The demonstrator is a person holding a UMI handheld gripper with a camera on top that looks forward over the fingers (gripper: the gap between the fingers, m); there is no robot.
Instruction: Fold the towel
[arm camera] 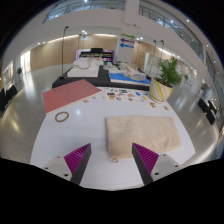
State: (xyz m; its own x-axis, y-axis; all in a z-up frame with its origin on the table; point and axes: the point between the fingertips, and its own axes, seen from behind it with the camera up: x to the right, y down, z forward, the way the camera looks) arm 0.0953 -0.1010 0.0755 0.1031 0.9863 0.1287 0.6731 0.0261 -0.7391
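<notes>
White table (50,135), flat beige towel (142,134)

The gripper (109,160) hung above the white round table (50,140), its fingers apart with nothing between them. Just ahead lay the beige rumpled towel (142,134), flat and low, spread across the way forward. Left of it, bare tabletop ran open as far as a small dark ring (62,117). Beyond the ring, a flat reddish-pink mat (70,95) covered the far left. Past the towel, small bits of clutter (120,96) and a pale upright item (158,91) crowded the far edge, with a green leafy plant (170,70) standing behind.
</notes>
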